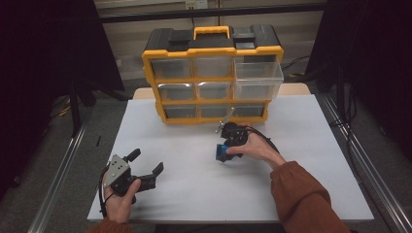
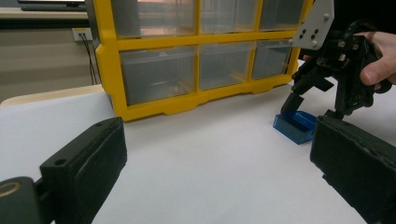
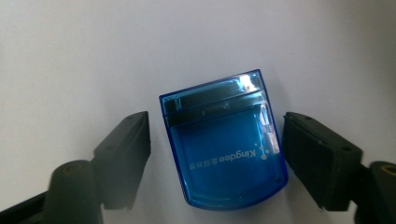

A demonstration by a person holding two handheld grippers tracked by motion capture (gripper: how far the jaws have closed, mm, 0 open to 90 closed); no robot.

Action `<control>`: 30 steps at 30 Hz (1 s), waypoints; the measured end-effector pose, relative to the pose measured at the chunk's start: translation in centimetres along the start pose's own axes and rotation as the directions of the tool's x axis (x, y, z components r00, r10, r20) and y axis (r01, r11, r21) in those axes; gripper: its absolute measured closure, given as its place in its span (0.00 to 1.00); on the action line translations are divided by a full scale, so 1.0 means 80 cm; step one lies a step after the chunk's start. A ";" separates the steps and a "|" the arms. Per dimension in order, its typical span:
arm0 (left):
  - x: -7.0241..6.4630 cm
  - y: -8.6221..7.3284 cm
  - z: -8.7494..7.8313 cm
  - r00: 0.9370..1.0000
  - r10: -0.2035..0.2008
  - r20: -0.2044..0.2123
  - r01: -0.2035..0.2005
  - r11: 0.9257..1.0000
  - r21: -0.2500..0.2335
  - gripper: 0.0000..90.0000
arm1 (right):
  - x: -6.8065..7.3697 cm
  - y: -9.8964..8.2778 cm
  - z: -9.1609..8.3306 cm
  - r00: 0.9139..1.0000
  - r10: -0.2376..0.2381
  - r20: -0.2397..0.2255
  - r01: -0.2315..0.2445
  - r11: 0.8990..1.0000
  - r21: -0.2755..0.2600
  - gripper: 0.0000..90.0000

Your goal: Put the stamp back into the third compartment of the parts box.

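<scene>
Since our right gripper (image 3: 212, 154) hangs over the small blue box (image 3: 224, 142) with a jaw on either flank, we judge the grasp is nearly made: a sliver of white table (image 1: 291, 184) shows between each pad and the box's sides, so the jaws are parted and not yet pressing. From the high view the blue box lies toward 5 o'clock of the yellow organiser (image 1: 212, 73), on the table just in front of it.

We take the box for light, stiff, translucent plastic, glossy enough to slip under a weak pinch and perhaps to crack under a hard one. Its long side walls look like the best hold, squeezed near the middle, clear of the darker band at its 12 o'clock end, which may be a hinge or clasp. We cannot tell whether anything lies inside.

White lettering on the lid reads "Kingdee", upside down in the right gripper view, with small characters beside it that we cannot make out.

Our left gripper (image 1: 144, 167) rests at 7 o'clock of the box, jaws wide and empty.
</scene>
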State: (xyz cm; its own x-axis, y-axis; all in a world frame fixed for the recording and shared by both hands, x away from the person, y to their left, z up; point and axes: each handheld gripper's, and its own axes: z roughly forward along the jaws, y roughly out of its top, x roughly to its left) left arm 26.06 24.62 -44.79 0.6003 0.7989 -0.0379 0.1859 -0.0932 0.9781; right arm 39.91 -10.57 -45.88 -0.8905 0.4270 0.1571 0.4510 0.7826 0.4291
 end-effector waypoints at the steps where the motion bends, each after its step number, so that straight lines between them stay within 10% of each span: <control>1: 0.001 0.000 0.000 1.000 0.004 -0.002 -0.004 1.000 -0.001 0.04 | 0.000 0.000 0.000 1.000 0.000 0.000 0.000 1.000 0.000 0.28; 19: 0.001 0.000 -0.001 1.000 0.004 -0.002 -0.004 1.000 0.002 0.04 | 0.013 0.000 0.003 0.995 0.018 0.102 -0.023 0.999 0.048 0.46; 30: 0.002 0.000 -0.001 1.000 -0.001 0.011 0.001 1.000 0.005 0.04 | 0.008 -0.003 0.000 0.997 0.034 0.076 -0.036 0.999 0.018 0.47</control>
State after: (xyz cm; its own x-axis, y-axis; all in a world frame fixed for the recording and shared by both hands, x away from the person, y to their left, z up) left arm 26.10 24.83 -44.81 0.6084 0.7926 -0.0414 0.1902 -0.0950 0.9771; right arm 39.24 -10.50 -45.89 -0.8674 0.4868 0.1035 0.4835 0.7748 0.4073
